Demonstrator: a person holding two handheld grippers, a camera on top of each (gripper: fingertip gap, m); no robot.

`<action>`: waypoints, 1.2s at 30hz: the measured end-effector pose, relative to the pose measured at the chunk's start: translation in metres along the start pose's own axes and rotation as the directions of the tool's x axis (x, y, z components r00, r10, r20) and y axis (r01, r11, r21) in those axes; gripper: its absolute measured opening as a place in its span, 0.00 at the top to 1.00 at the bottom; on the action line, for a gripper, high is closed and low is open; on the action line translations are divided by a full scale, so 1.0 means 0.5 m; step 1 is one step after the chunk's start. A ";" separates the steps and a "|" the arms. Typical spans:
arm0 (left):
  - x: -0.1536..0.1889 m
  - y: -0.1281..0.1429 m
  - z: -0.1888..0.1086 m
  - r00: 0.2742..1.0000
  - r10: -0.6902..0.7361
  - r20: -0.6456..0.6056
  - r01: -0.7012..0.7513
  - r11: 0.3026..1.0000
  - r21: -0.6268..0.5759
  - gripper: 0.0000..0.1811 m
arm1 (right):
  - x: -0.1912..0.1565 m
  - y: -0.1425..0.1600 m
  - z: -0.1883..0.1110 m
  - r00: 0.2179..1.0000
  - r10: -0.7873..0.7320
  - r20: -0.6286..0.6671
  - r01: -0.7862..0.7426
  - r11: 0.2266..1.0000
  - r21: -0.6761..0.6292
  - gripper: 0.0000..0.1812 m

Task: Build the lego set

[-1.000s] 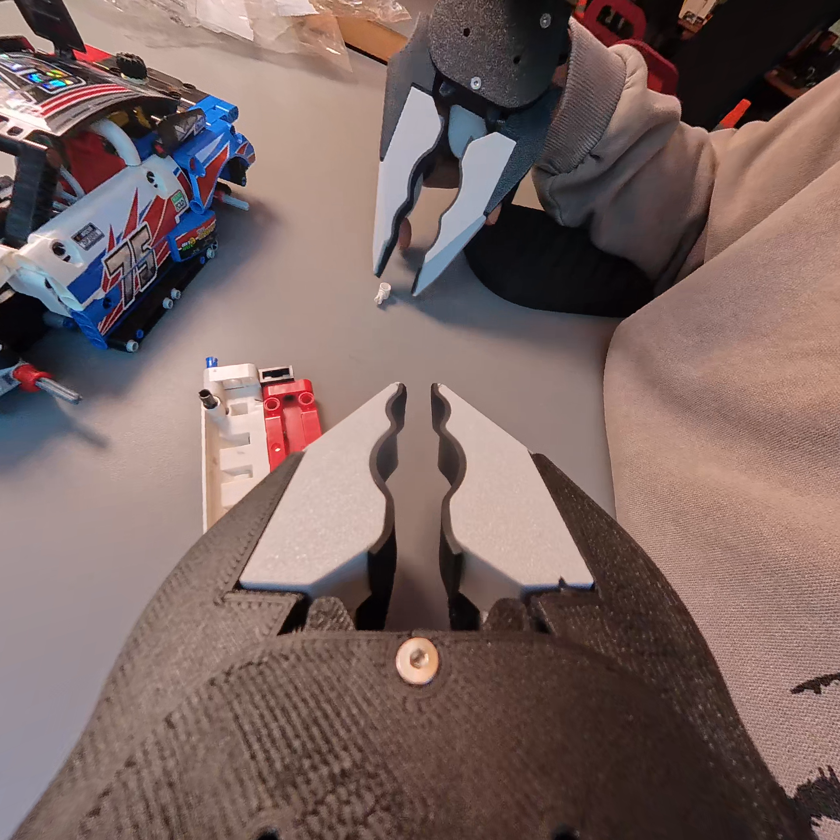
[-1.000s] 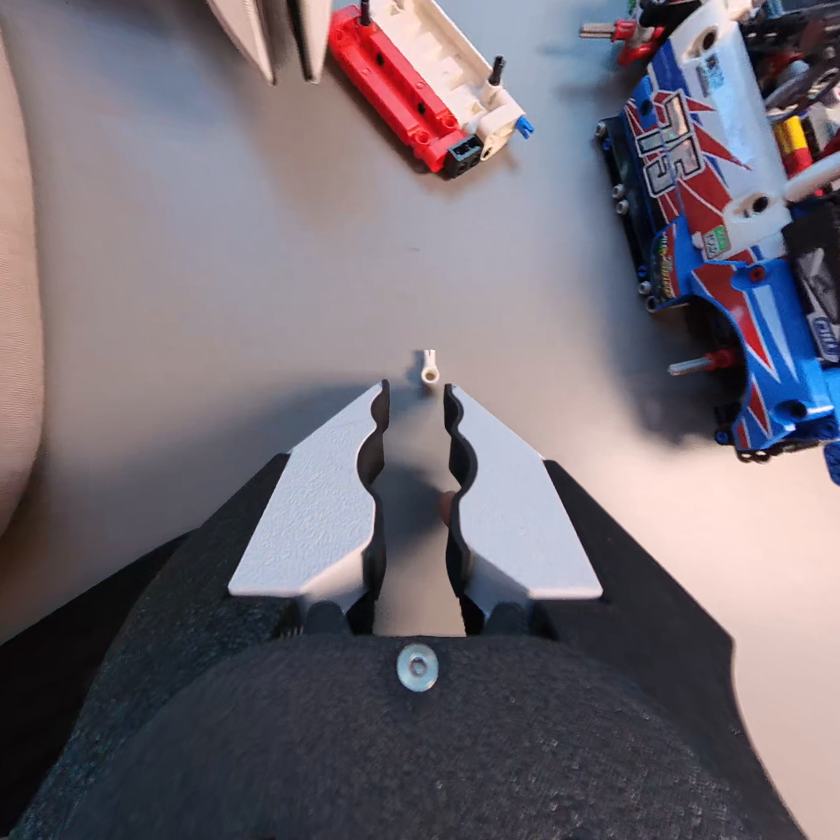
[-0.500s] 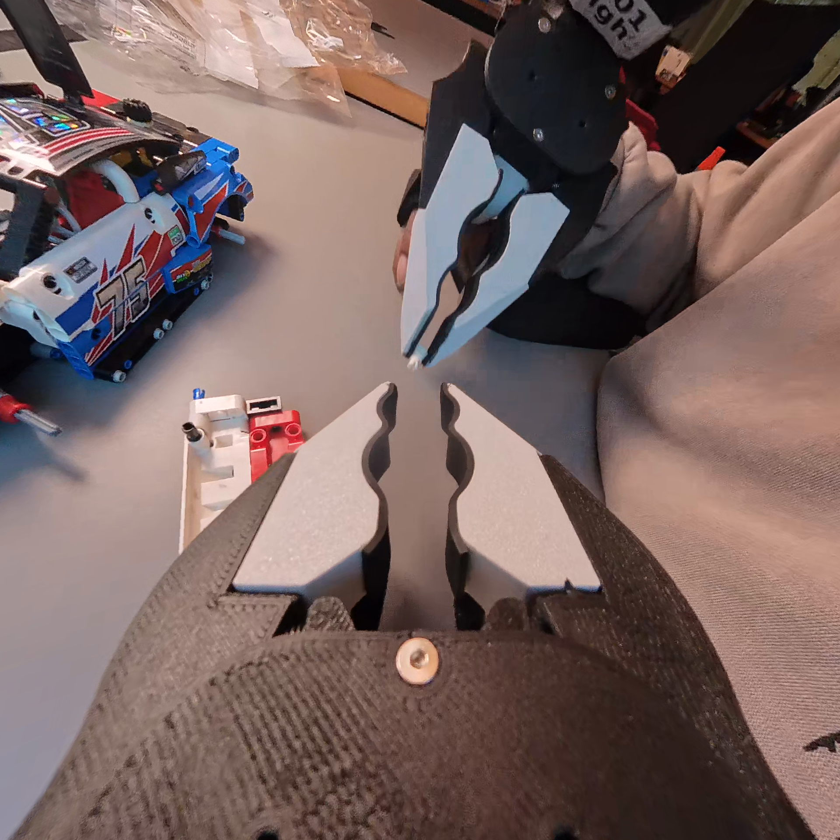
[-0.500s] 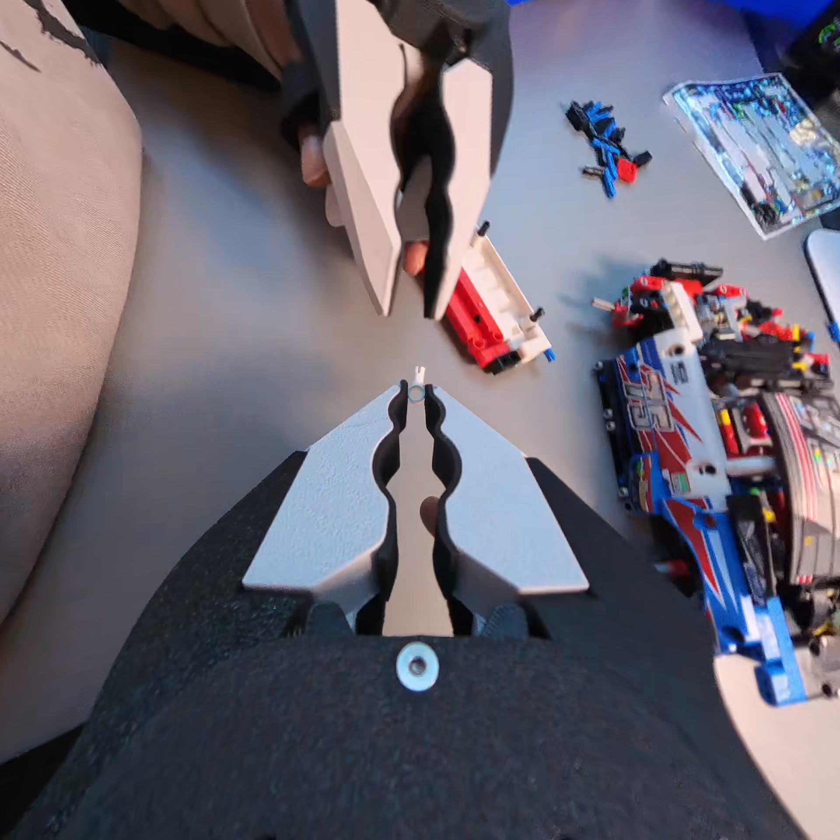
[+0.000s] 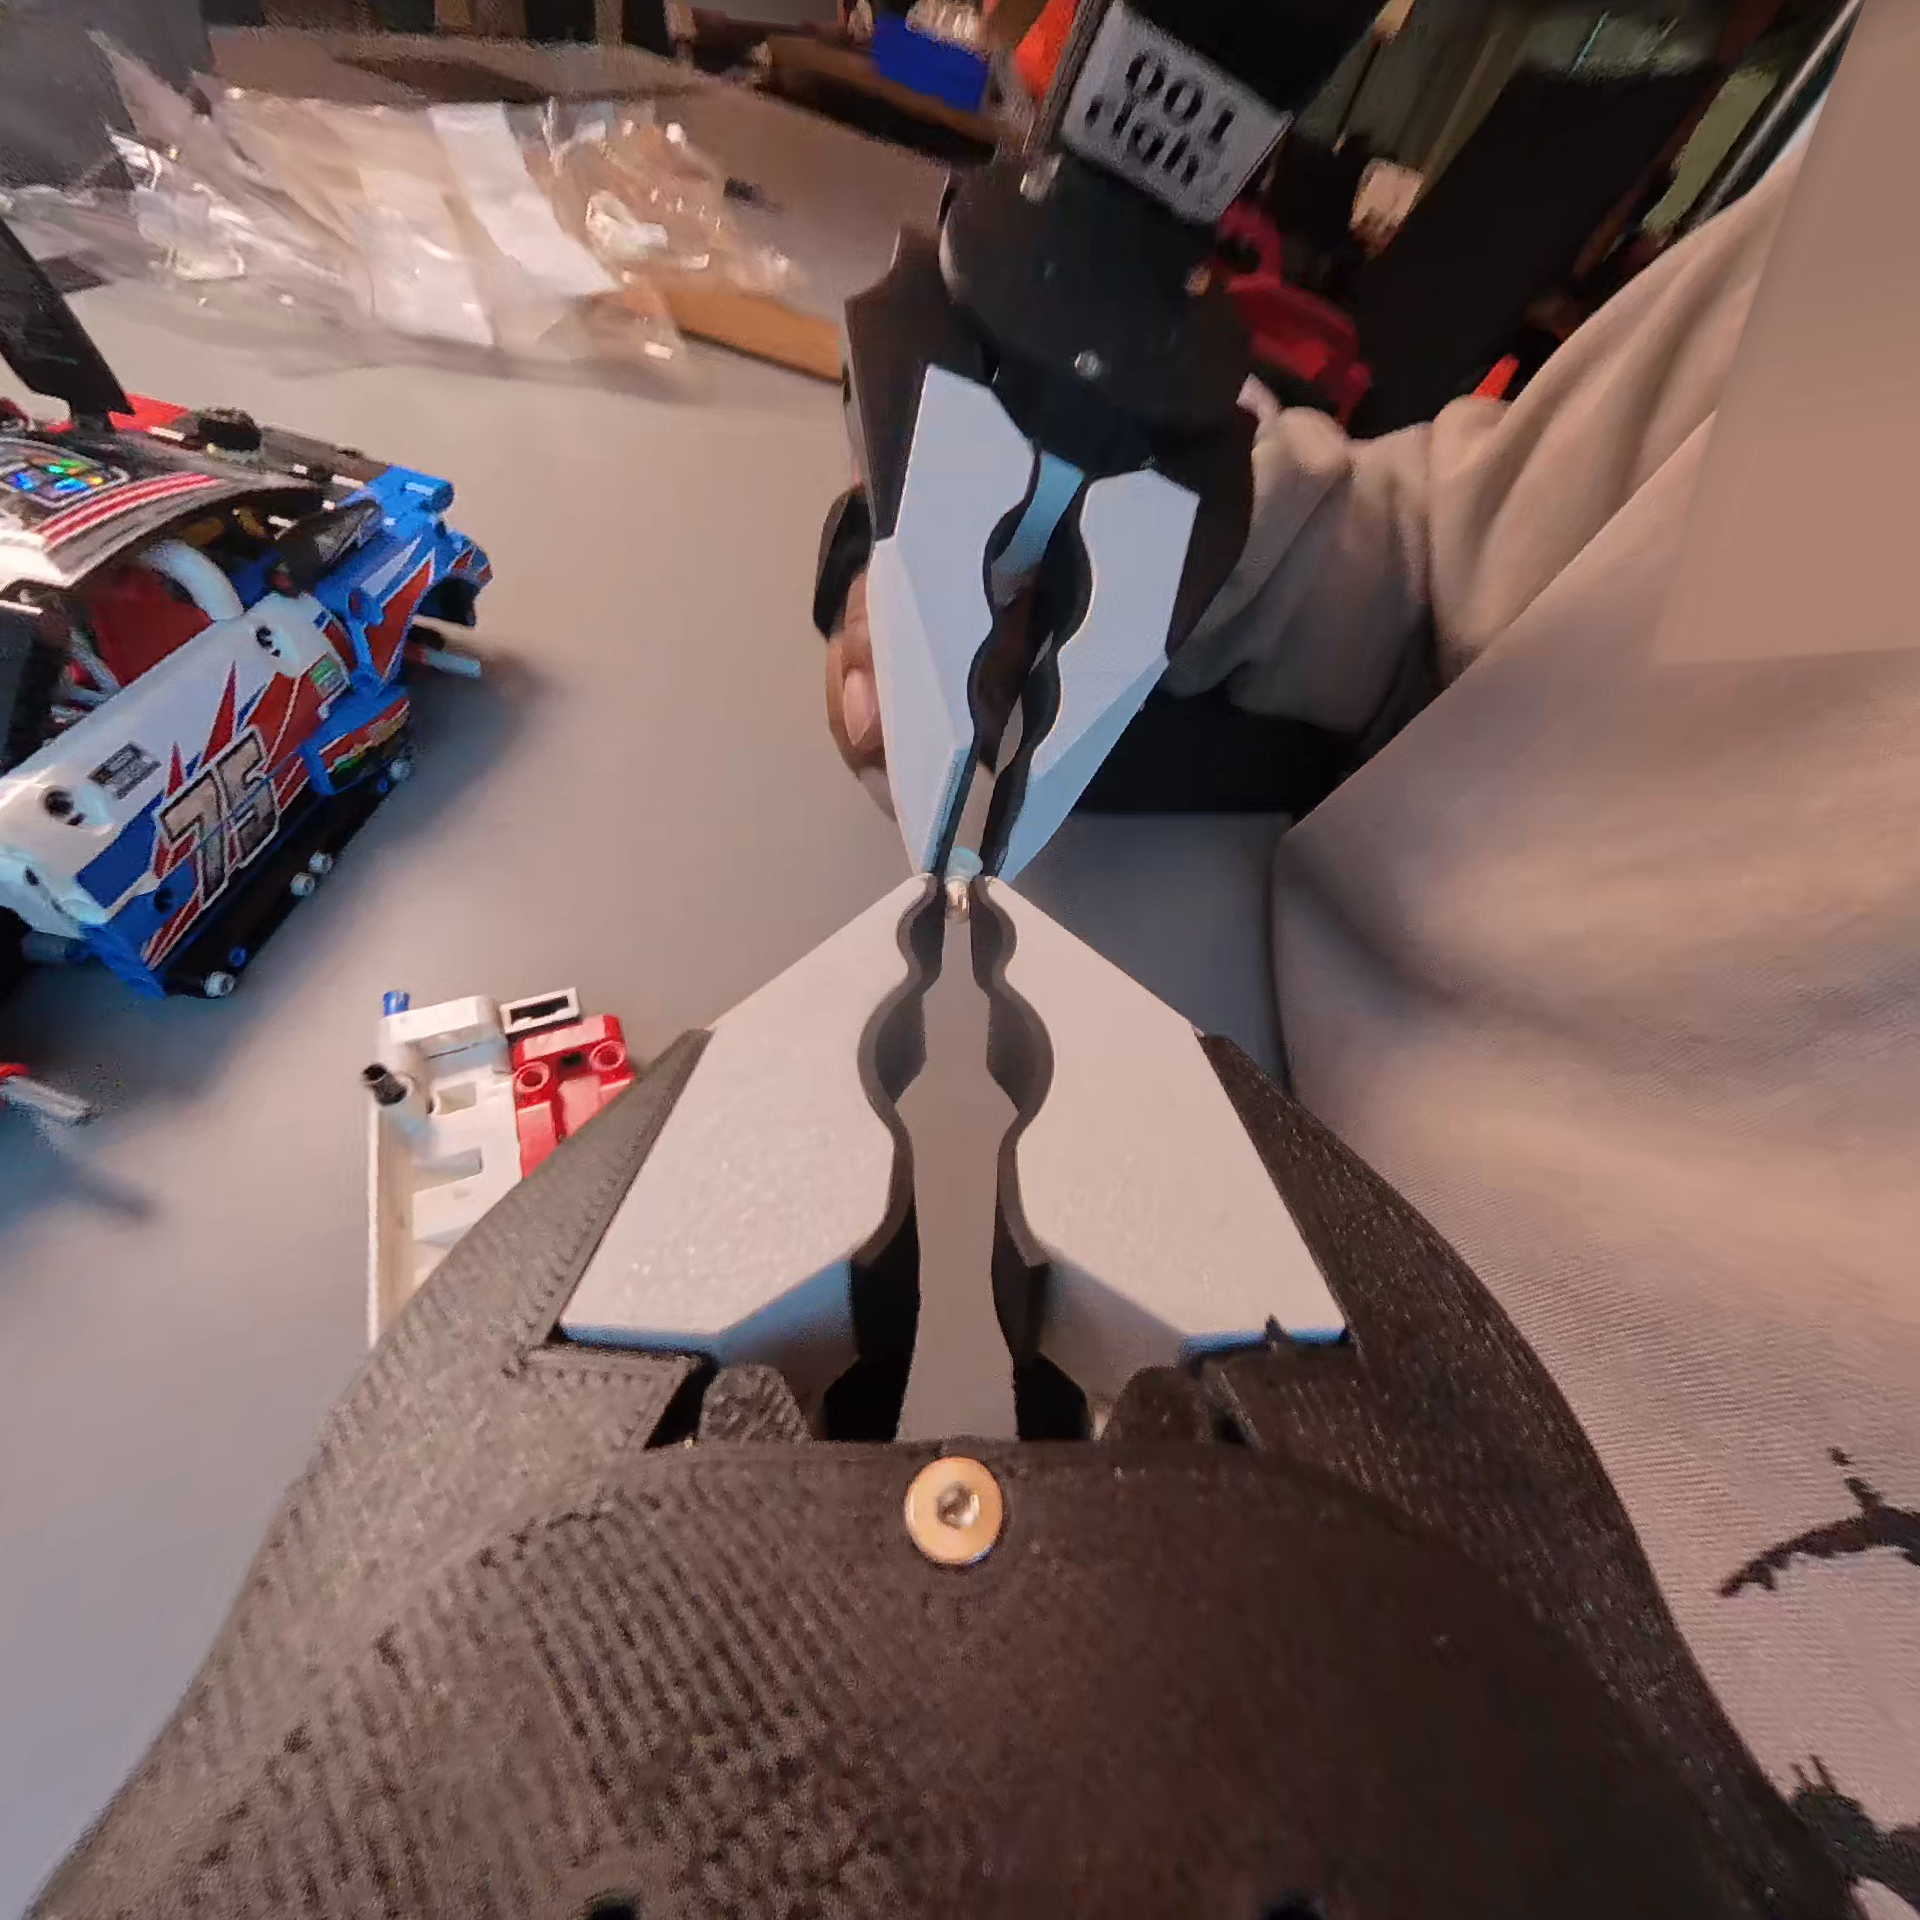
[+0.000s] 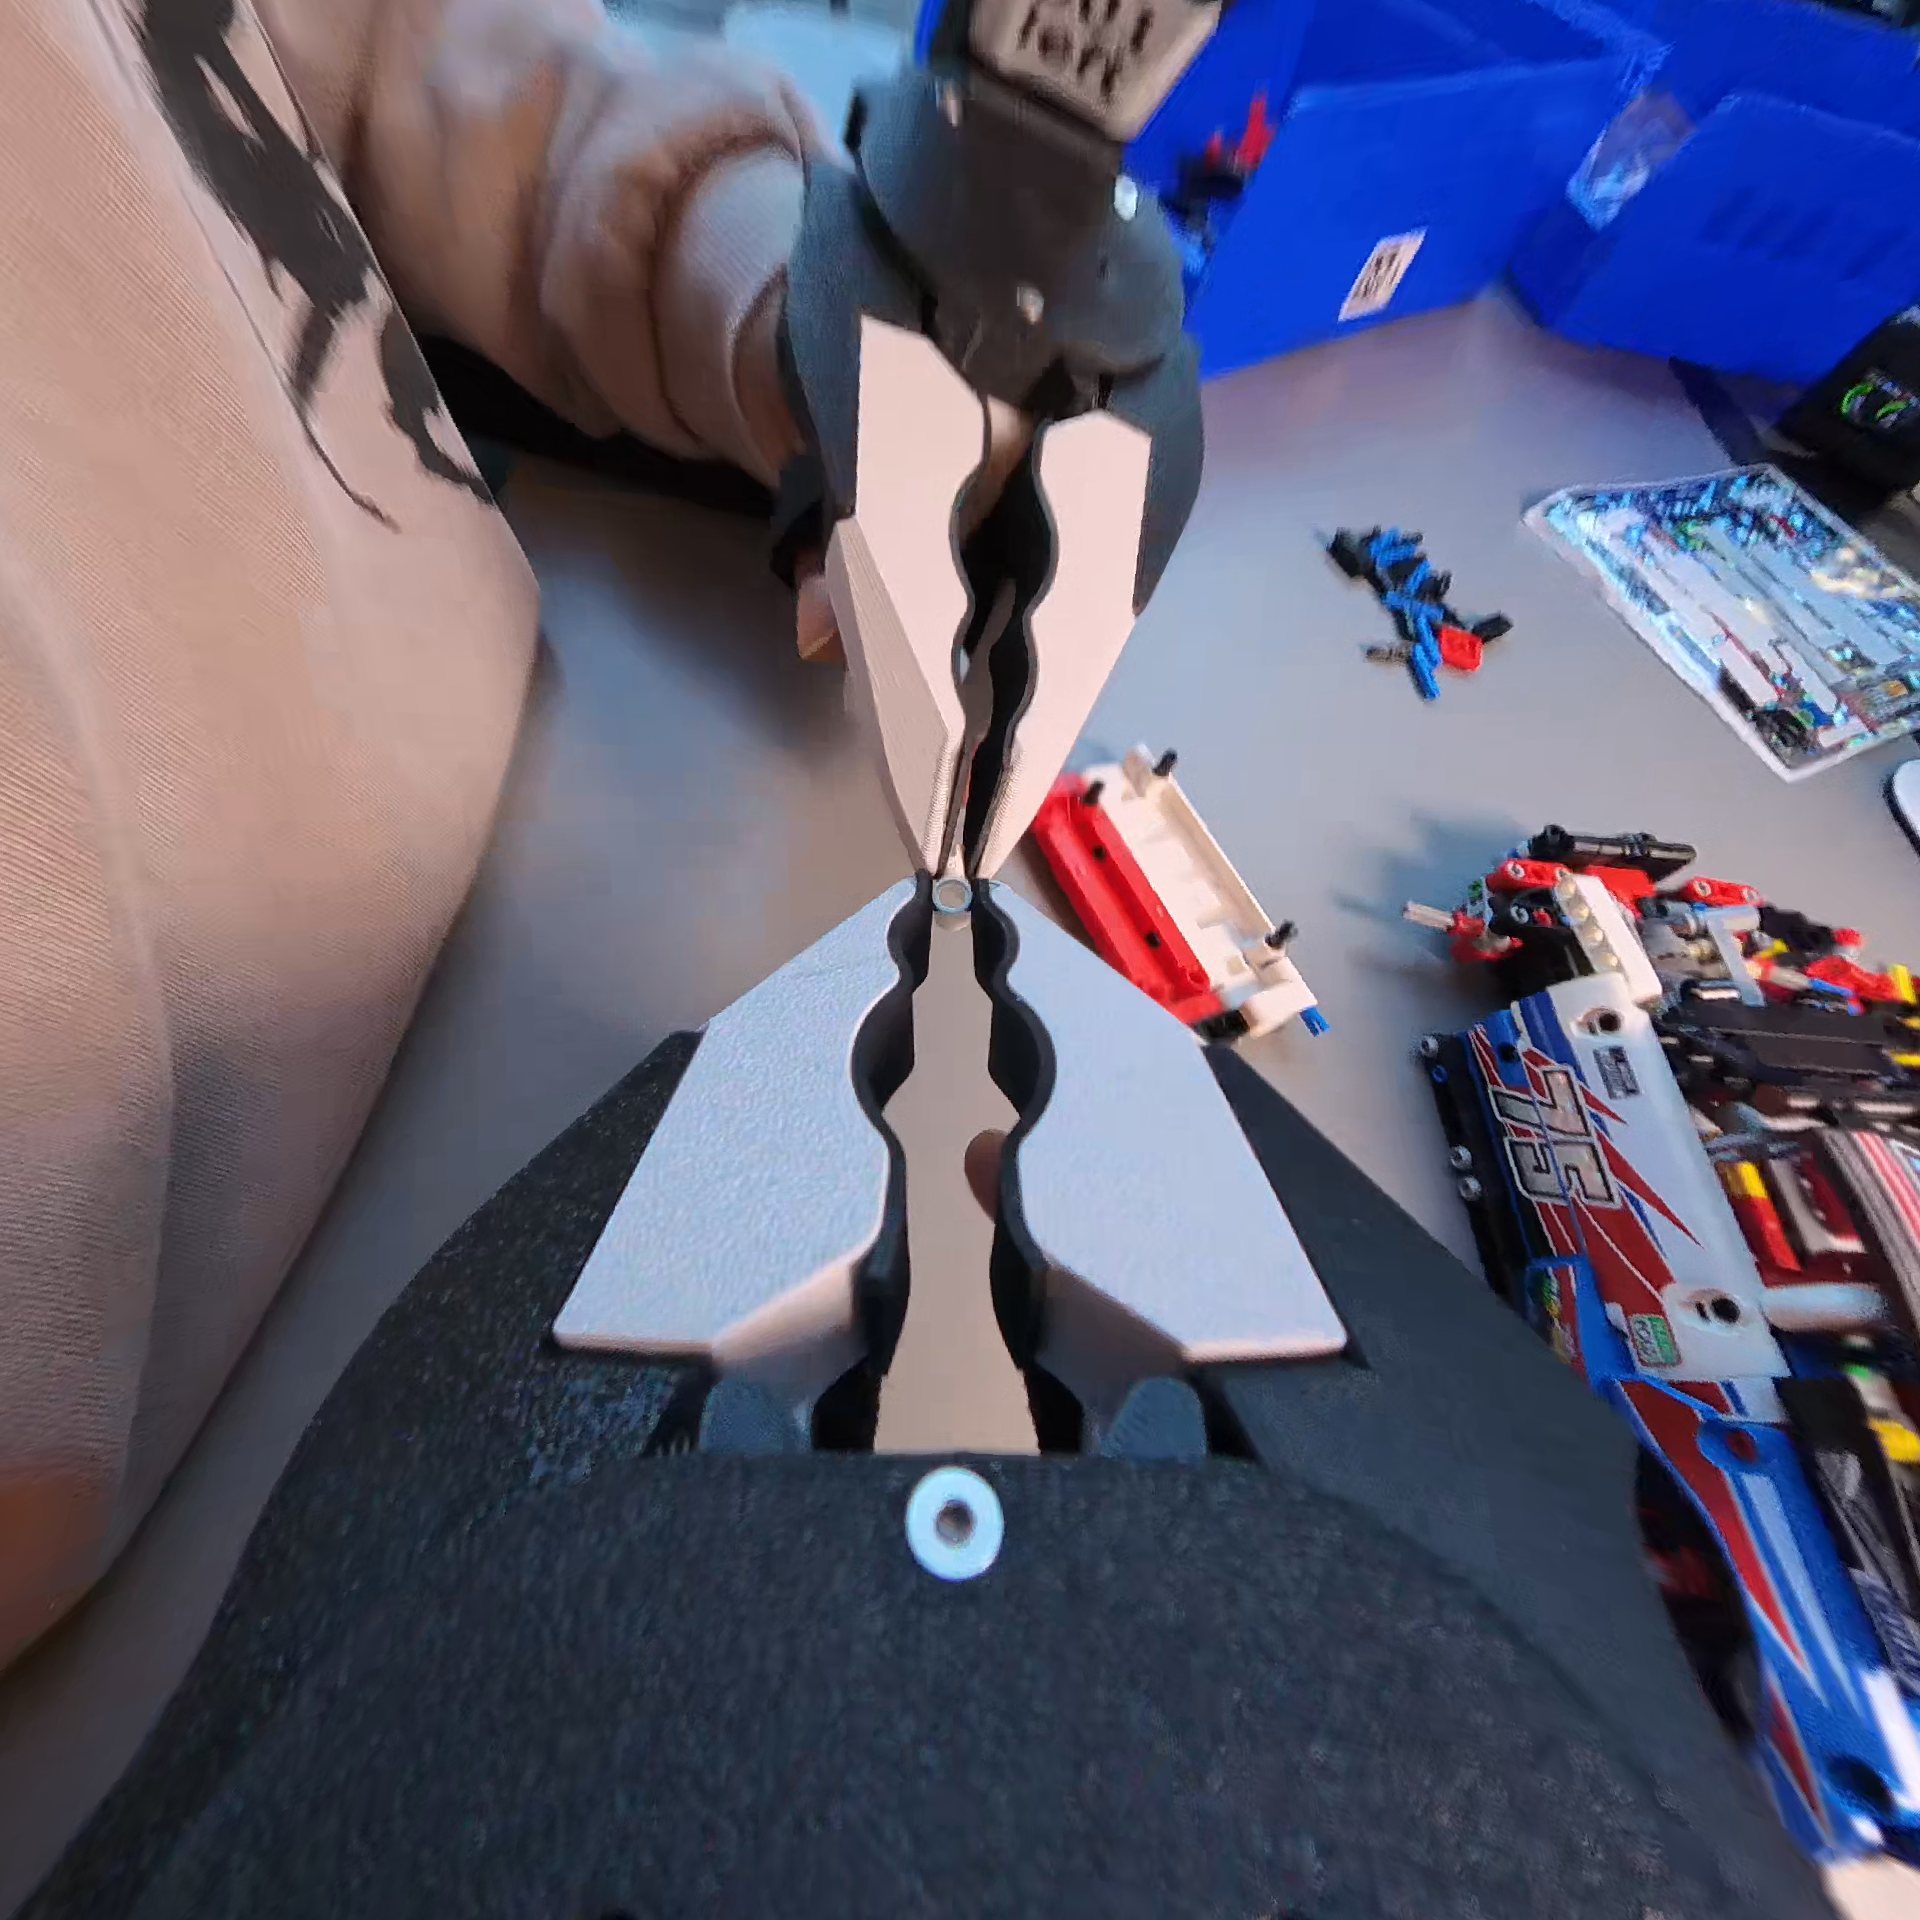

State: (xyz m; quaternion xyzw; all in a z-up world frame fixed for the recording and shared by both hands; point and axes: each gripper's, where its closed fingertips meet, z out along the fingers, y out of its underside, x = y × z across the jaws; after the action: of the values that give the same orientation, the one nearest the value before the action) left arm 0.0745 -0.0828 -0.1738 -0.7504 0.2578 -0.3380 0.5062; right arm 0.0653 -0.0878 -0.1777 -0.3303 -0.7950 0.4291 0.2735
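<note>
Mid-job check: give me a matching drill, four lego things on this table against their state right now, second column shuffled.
Things:
1. small white piece
2. red and white panel
3. race car
4. blue and black pins

States:
A. loose heap near the shiny sheet
B. partly built, in blue, white and red
C. held in the air
D. lying flat, black pegs sticking up

Pairs: 1-C, 2-D, 3-B, 4-A

Bare desk [image 5: 644, 644] lies between the car [image 5: 208, 707] and the panel [image 5: 457, 1122]. The person's sleeve [image 5: 1558, 935] blocks the right side; bags [image 5: 416, 239] crowd the far edge.
</note>
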 end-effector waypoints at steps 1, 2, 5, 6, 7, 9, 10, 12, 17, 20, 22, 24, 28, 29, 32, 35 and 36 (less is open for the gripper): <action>0.008 -0.017 -0.008 0.998 -0.038 -0.049 0.040 0.997 0.060 0.99 | 0.000 -0.021 -0.009 0.999 0.031 0.015 -0.032 0.996 0.081 0.98; 0.016 -0.032 -0.016 0.992 -0.074 -0.100 0.084 0.991 0.108 0.99 | -0.002 -0.039 -0.017 0.998 0.058 0.032 -0.063 0.987 0.149 0.98; 0.028 -0.058 -0.029 0.978 -0.108 -0.176 0.142 0.972 0.190 0.99 | -0.004 -0.070 -0.030 0.994 0.095 0.061 -0.108 0.960 0.258 0.97; 0.030 -0.062 -0.030 0.977 -0.108 -0.183 0.145 0.969 0.199 0.99 | -0.005 -0.076 -0.033 0.992 0.105 0.070 -0.120 0.953 0.278 0.97; 0.030 -0.064 -0.031 0.978 -0.107 -0.181 0.144 0.968 0.205 0.99 | -0.003 -0.079 -0.035 0.991 0.115 0.071 -0.131 0.948 0.290 0.97; 0.031 -0.066 -0.031 0.977 -0.112 -0.184 0.150 0.966 0.211 0.99 | -0.001 -0.079 -0.035 0.991 0.116 0.064 -0.130 0.945 0.299 0.98; 0.032 -0.067 -0.032 0.974 -0.120 -0.191 0.161 0.963 0.216 0.99 | -0.002 -0.081 -0.036 0.992 0.114 0.061 -0.127 0.944 0.304 0.98; 0.032 -0.069 -0.032 0.969 -0.136 -0.205 0.181 0.958 0.222 0.99 | -0.002 -0.082 -0.036 0.993 0.108 0.053 -0.119 0.944 0.309 0.98; 0.030 -0.070 -0.033 0.966 -0.148 -0.210 0.195 0.954 0.226 0.99 | 0.001 -0.082 -0.036 0.996 0.086 0.026 -0.089 0.947 0.307 0.98; 0.031 -0.070 -0.033 0.966 -0.150 -0.213 0.198 0.954 0.226 0.99 | 0.000 -0.080 -0.036 0.996 0.081 0.024 -0.085 0.949 0.303 0.98; 0.032 -0.072 -0.034 0.963 -0.156 -0.220 0.207 0.950 0.232 0.99 | 0.000 -0.080 -0.036 0.997 0.080 0.022 -0.083 0.950 0.301 0.98; 0.032 -0.073 -0.034 0.963 -0.155 -0.221 0.207 0.950 0.232 0.99 | 0.000 -0.079 -0.036 0.997 0.077 0.019 -0.079 0.951 0.299 0.98; 0.032 -0.073 -0.034 0.961 -0.162 -0.224 0.215 0.948 0.234 0.99 | 0.001 -0.081 -0.036 0.997 0.072 0.011 -0.072 0.952 0.297 0.98; 0.031 -0.073 -0.034 0.961 -0.167 -0.222 0.218 0.948 0.232 0.99 | 0.001 -0.080 -0.036 0.997 0.078 0.011 -0.078 0.952 0.295 0.98; 0.020 -0.067 -0.033 0.963 -0.188 -0.195 0.229 0.949 0.216 0.99 | 0.008 -0.073 -0.030 0.994 0.106 0.005 -0.103 0.952 0.288 0.98; -0.020 -0.051 -0.039 0.989 -0.137 -0.058 0.144 0.982 0.126 0.88 | 0.026 -0.053 -0.027 0.990 0.139 -0.003 -0.133 0.953 0.271 0.98; -0.051 -0.033 -0.044 0.993 -0.114 0.031 0.112 0.993 0.045 0.84 | 0.044 -0.042 -0.033 0.988 0.153 -0.026 -0.141 0.954 0.264 0.98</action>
State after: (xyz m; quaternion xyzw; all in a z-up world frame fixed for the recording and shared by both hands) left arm 0.0419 -0.0711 -0.1589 -0.7582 0.1992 -0.3590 0.5065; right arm 0.0571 -0.0712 -0.1481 -0.3595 -0.6982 0.5415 0.3003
